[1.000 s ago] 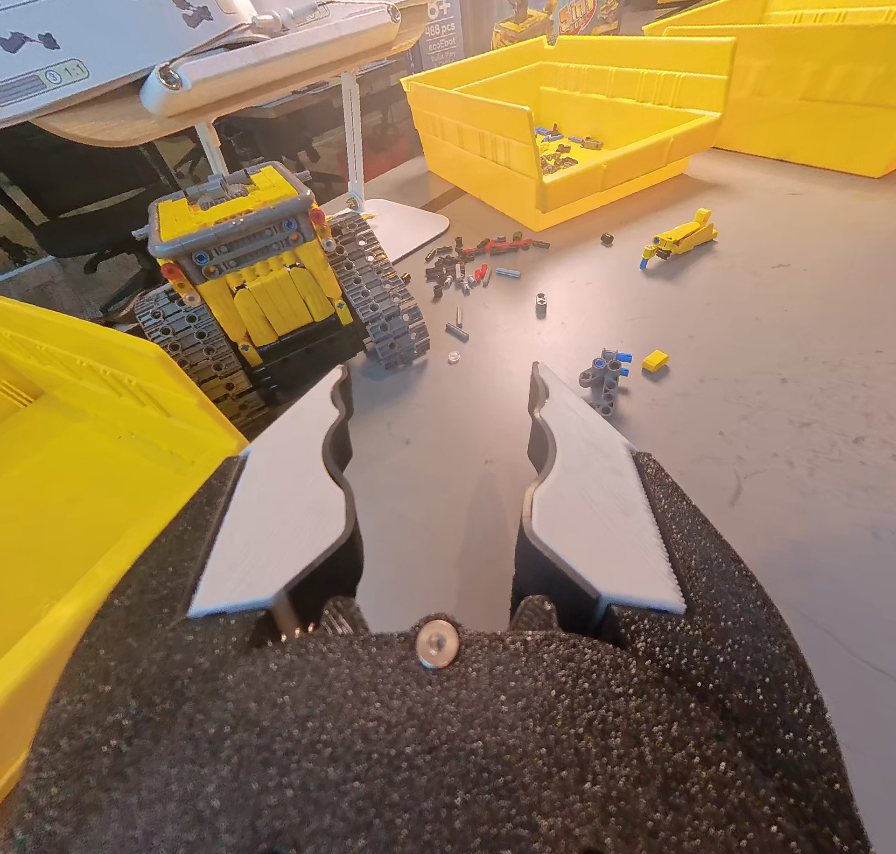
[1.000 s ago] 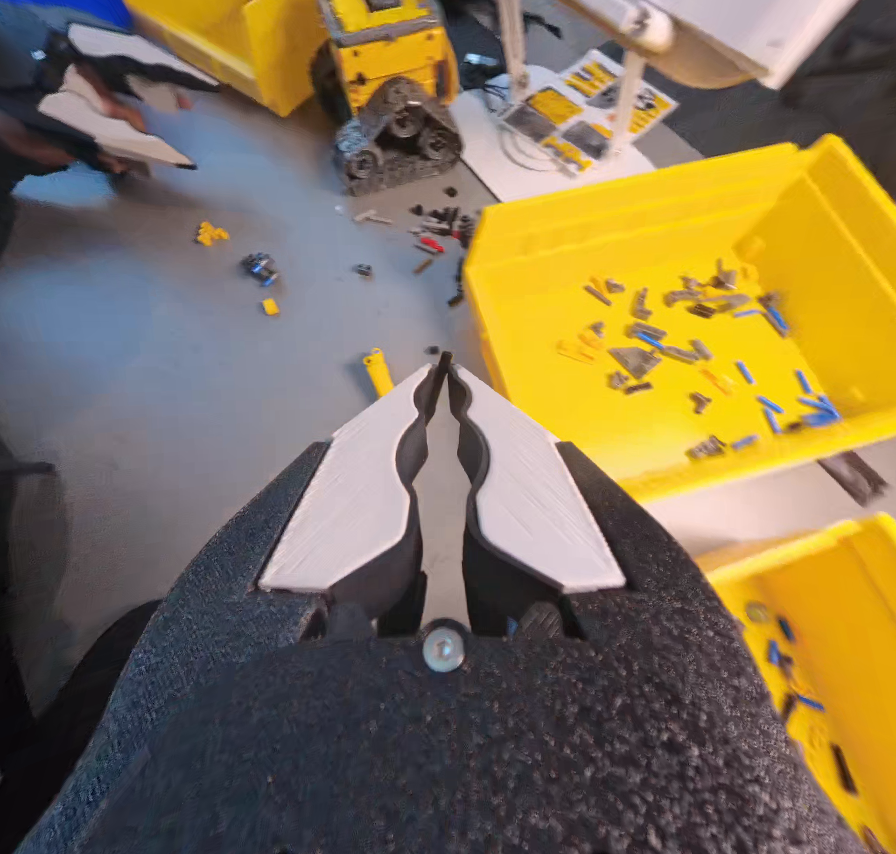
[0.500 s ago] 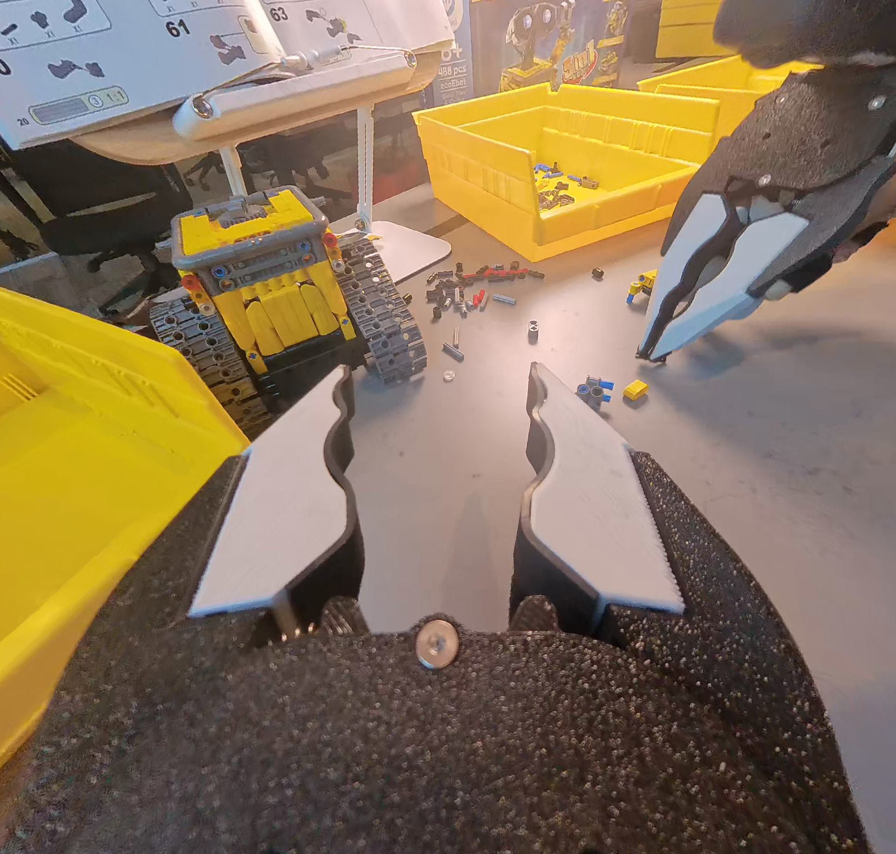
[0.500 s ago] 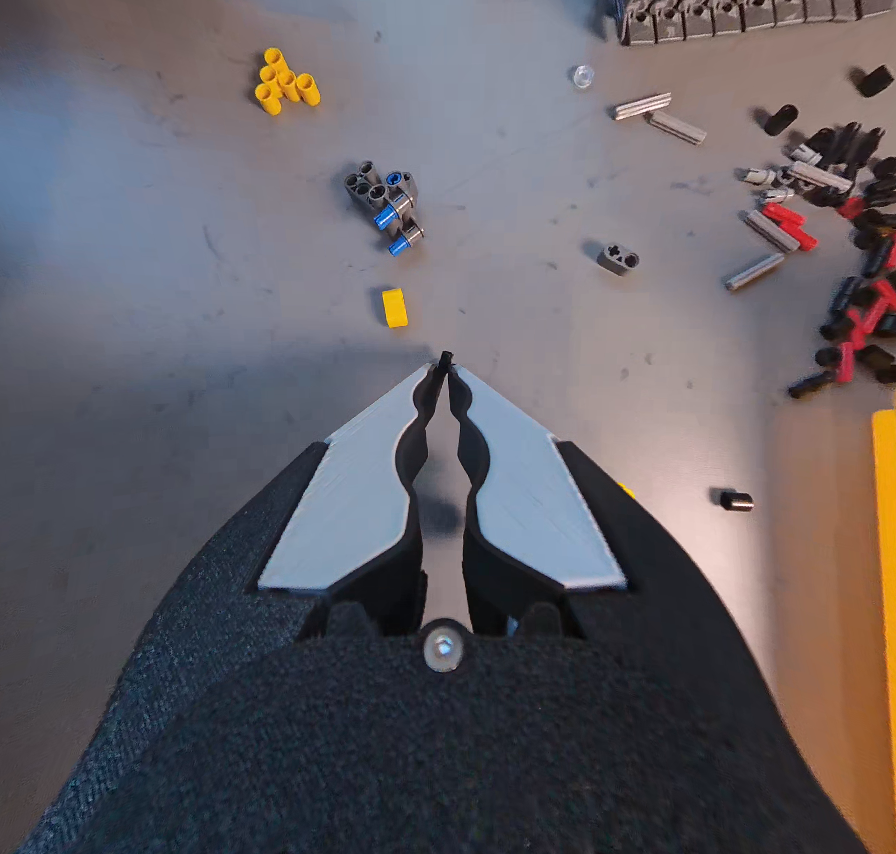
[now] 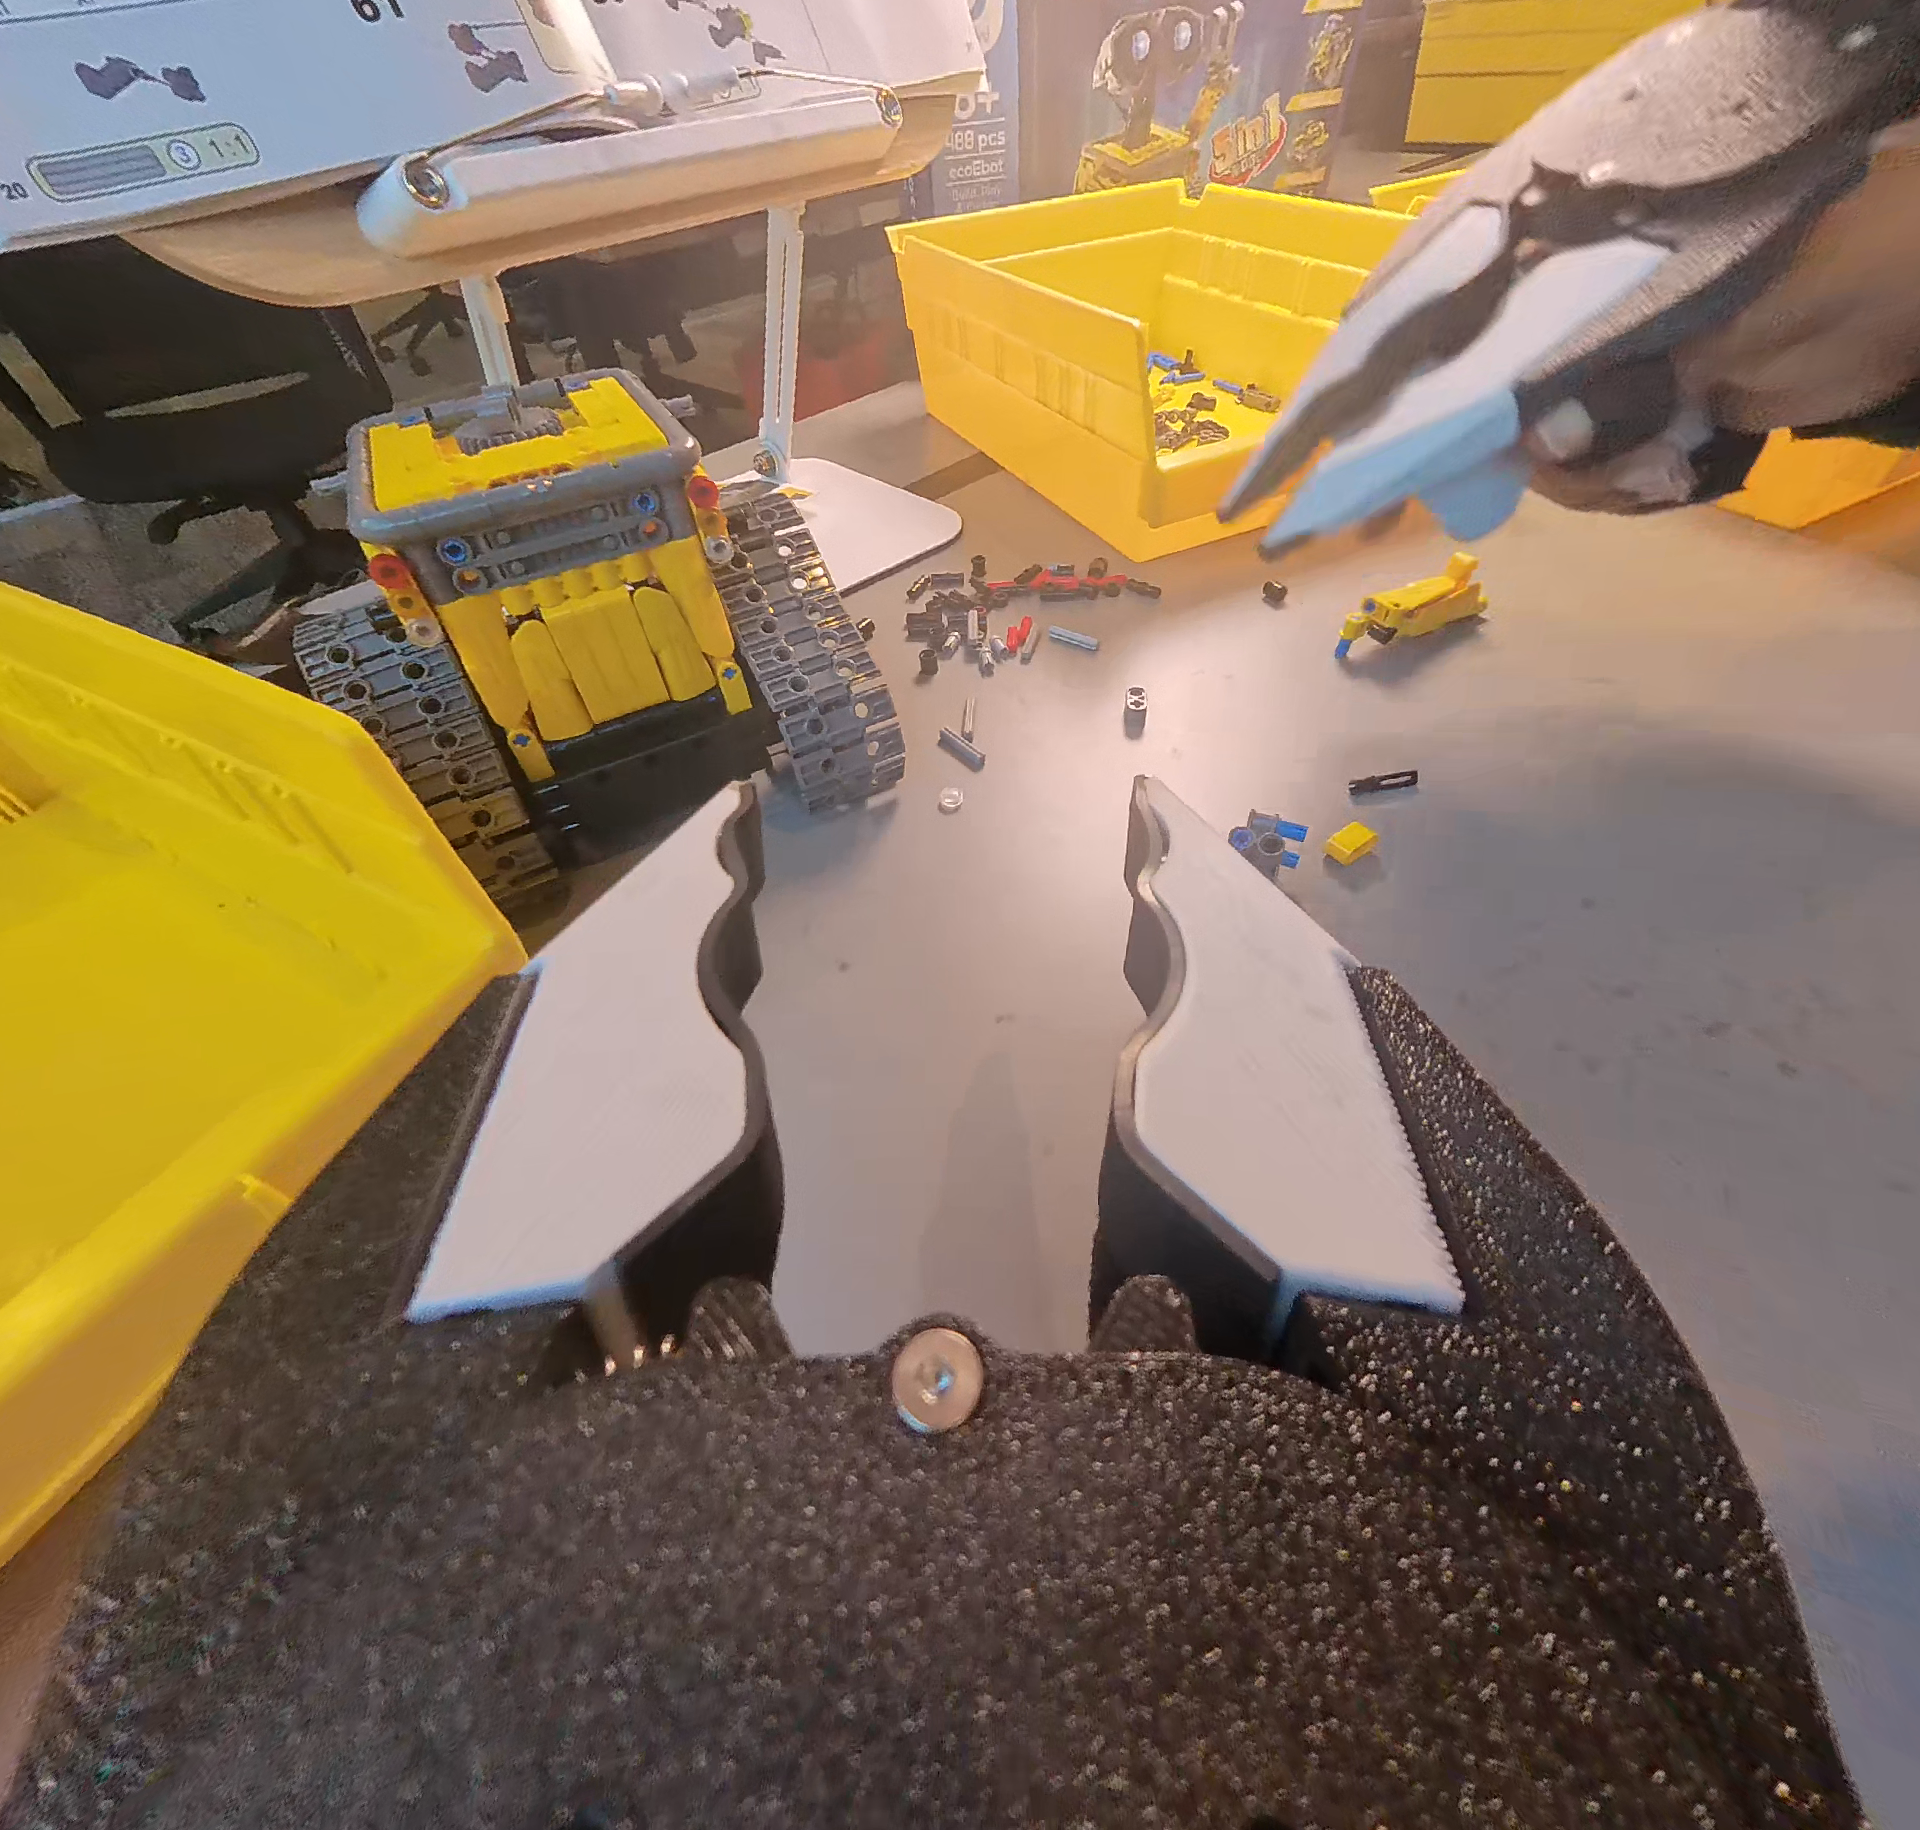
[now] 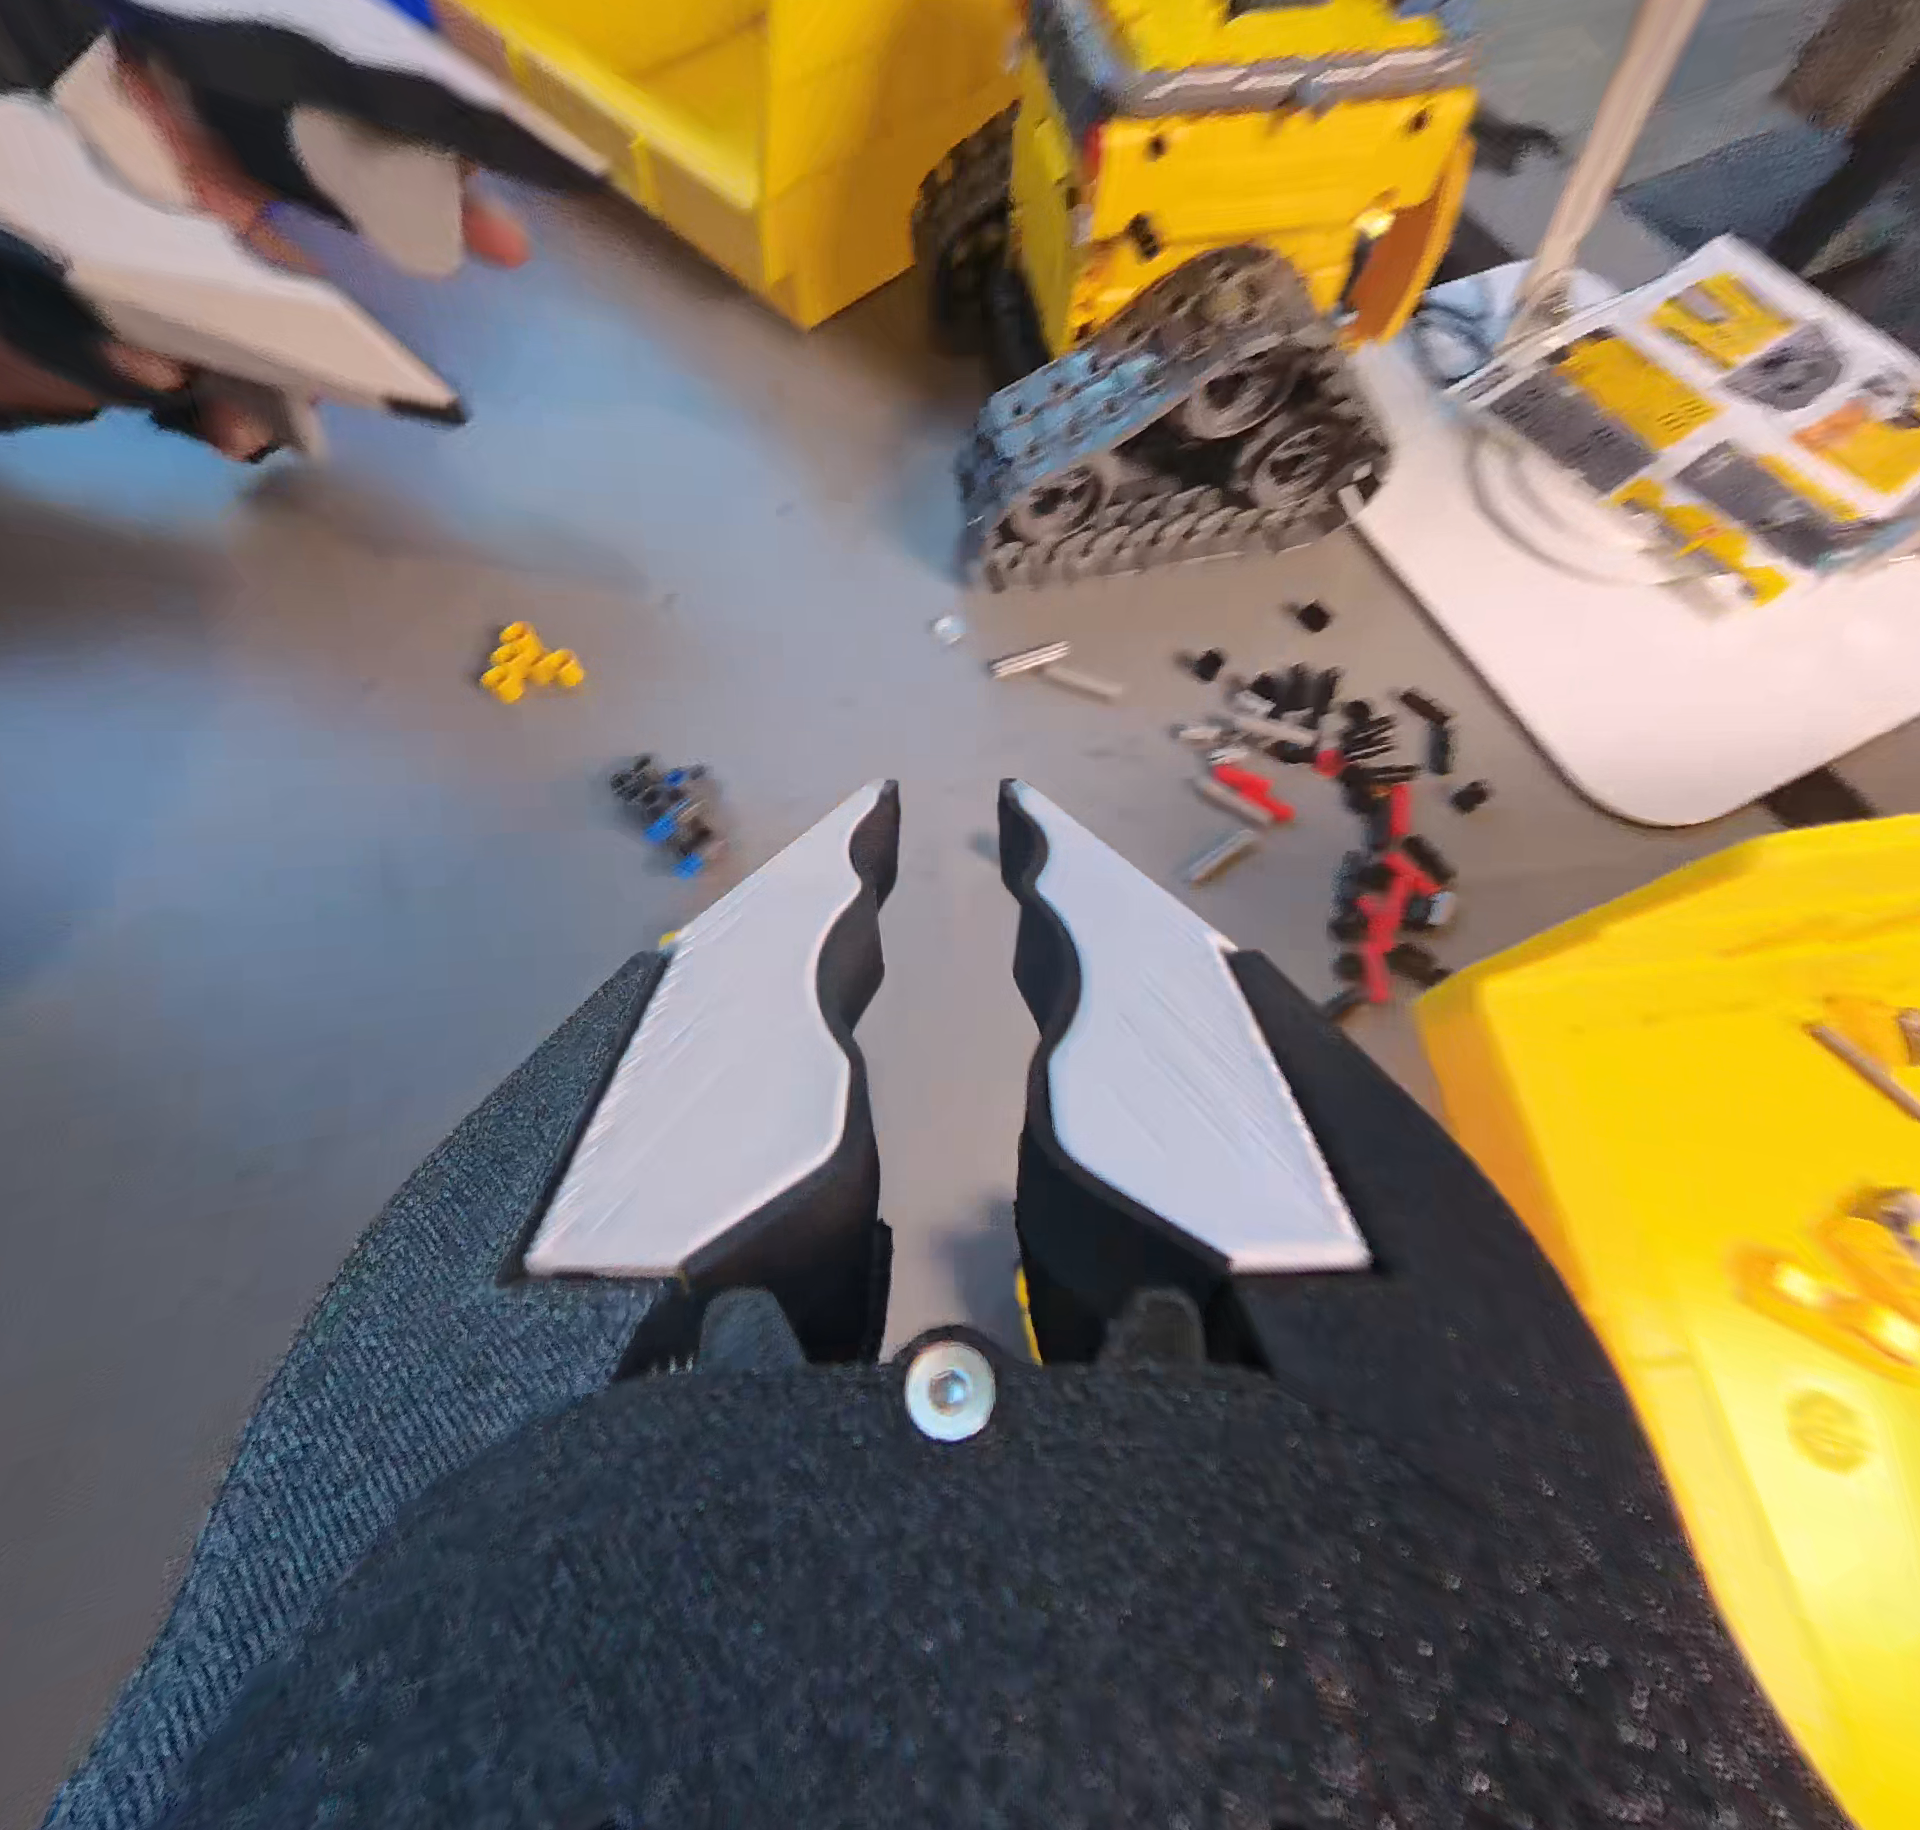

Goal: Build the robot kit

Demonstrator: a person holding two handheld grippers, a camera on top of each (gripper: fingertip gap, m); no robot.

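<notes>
2 grippers, both empty. The tracked yellow brick robot (image 5: pixel 582 617) stands on the grey table (image 5: pixel 1558 1001) beside a yellow bin (image 5: pixel 156 949); judged rigid but snap-fragile, best gripped at the body. Left gripper (image 5: pixel 940 804) gapes wide near it. Right gripper (image 6: pixel 948 793), parted narrowly, hovers above loose pins (image 6: pixel 1351 793); light, slippery.
</notes>
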